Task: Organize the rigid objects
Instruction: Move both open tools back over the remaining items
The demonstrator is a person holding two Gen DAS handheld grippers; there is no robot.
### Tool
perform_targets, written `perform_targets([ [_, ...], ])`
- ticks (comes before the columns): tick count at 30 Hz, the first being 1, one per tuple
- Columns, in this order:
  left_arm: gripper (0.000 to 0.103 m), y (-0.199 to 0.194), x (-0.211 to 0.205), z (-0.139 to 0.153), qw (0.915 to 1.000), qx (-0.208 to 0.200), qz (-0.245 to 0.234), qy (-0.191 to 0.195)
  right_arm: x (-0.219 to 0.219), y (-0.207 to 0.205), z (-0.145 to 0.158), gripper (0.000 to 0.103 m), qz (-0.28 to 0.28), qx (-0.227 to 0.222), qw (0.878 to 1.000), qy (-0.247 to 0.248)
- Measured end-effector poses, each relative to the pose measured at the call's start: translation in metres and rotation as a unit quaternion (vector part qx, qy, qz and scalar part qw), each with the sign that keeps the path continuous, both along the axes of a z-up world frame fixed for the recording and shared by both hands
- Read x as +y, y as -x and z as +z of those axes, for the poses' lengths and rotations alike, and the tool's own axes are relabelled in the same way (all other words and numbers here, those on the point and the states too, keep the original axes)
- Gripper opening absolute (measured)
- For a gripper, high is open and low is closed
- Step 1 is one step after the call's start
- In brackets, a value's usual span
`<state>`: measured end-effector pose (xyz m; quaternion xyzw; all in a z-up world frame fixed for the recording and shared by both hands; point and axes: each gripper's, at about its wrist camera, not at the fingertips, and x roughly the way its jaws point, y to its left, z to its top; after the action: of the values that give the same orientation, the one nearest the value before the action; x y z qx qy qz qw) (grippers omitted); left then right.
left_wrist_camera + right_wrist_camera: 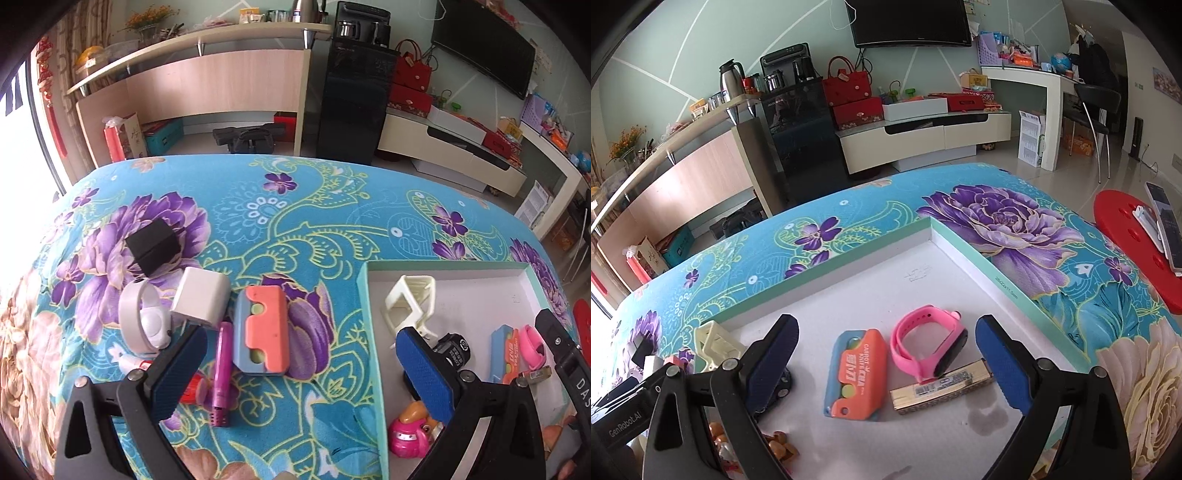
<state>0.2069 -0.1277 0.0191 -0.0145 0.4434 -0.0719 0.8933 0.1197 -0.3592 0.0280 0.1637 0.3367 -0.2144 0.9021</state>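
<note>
Only the left view shows the black box; both hand-held grippers gape empty.

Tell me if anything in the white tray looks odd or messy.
Nothing looks damaged. A faint grey stain marks the floor of the shallow white tray, just in front of the gold rectangular harmonica.
</note>
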Motion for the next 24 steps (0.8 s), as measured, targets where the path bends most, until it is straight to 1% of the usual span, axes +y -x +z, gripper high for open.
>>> perform_targets([
  [7,0.103,0.003,0.056,0.018,0.9971,-0.026,0.072,-0.001,0.049,-0.013,0.015,0.097,0.064,-0.026,0.998,0.015],
  [14,0.103,0.007,0.111,0.026,0.9899,-0.036,0.137,0.001,0.098,-0.022,0.022,0.097,0.131,-0.050,0.990,0.028],
  [19,0.103,0.009,0.144,0.018,0.9839,-0.020,0.177,0.008,0.129,-0.034,0.013,0.097,0.179,-0.031,0.983,0.026],
  [24,0.103,0.010,0.165,0.001,0.9810,0.011,0.192,0.022,0.165,-0.045,0.001,0.097,0.225,-0.006,0.974,0.028],
])
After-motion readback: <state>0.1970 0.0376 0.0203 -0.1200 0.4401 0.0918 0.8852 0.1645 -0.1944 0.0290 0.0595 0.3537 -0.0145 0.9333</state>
